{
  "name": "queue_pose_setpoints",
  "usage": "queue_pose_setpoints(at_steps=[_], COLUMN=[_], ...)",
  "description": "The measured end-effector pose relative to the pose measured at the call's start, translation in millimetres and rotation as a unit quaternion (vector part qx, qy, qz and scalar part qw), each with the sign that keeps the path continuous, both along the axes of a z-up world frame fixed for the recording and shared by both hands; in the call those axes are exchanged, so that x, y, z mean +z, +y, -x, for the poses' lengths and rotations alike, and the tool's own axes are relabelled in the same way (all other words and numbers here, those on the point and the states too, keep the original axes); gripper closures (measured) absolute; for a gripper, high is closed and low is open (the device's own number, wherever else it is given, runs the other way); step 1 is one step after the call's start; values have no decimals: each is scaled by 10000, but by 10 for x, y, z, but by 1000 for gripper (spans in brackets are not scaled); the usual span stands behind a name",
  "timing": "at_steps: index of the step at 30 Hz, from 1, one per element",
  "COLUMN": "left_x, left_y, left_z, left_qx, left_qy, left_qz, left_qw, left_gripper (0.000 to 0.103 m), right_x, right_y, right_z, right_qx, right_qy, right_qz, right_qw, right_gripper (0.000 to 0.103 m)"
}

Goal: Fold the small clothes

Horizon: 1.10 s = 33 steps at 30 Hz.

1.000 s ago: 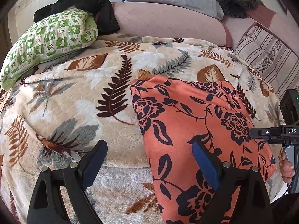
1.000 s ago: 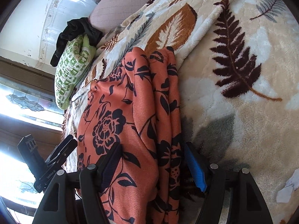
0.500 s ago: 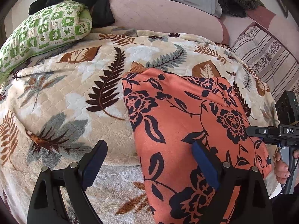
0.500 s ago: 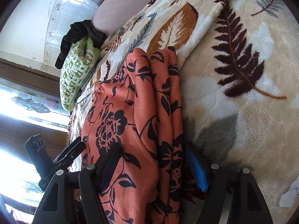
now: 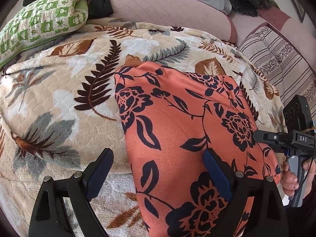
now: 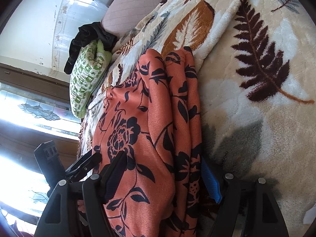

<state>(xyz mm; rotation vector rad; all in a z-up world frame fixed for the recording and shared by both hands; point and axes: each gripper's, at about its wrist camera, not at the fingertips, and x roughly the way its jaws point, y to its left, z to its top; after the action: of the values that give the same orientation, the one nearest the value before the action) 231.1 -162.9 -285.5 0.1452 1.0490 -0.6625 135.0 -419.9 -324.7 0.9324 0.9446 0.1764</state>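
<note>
Left wrist view: orange floral garment [image 5: 177,138] lies on the leaf-print blanket [image 5: 65,83] over the bed, already doubled into a rough rectangle, near end hanging off the bed edge toward the cameras; left gripper [image 5: 158,169] jaws spread wide, the left blue pad over bare blanket, the right pad over the cloth near its left edge; nothing pinched. Right gripper [image 5: 276,140] seen side-on at the garment's right edge, held by a hand [image 5: 294,175]; from here its jaw gap is not readable.

Right wrist view: right gripper [image 6: 164,177] jaws also wide apart, straddling the stacked layers [image 6: 183,118] at the garment's right edge; cloth sits between the pads but no clamp contact is visible; judged not gripping.

Risks, as judgement only:
- layered edge shows several loose plies; closing on the top ply alone would peel the stack apart and undo the fold;
- left gripper sits half off the cloth; closing here could catch plush blanket with the garment and drag it along;
- fabric looks satiny and slick; a shallow pinch may slip out during a lift;
- overhanging end adds weight toward the floor; unequal lift by the two sides could let the whole piece slide off the bed;
- green patterned pillow [image 5: 39,23] and black clothing [image 5: 94,0] lie well apart, so little snag risk there.
</note>
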Motion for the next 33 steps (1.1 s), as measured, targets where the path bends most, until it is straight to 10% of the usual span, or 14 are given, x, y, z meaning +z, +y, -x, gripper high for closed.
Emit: queue_pose_setpoints(at_steps=[17,33], left_x=[-111,-115], left_y=[9,-39], left_z=[-86,-79], left_qx=[33,-59], left_qy=[491,533], left_qz=[267,306], left_qw=[9984,9981], left_gripper=[11,11], right_x=[41,77], right_y=[175,306], right_z=[-162,-229], right_qx=[-47,48], right_qy=[-70,-138], right_qz=[92,459], right_qw=[9999,9988], right_gripper=[18,37])
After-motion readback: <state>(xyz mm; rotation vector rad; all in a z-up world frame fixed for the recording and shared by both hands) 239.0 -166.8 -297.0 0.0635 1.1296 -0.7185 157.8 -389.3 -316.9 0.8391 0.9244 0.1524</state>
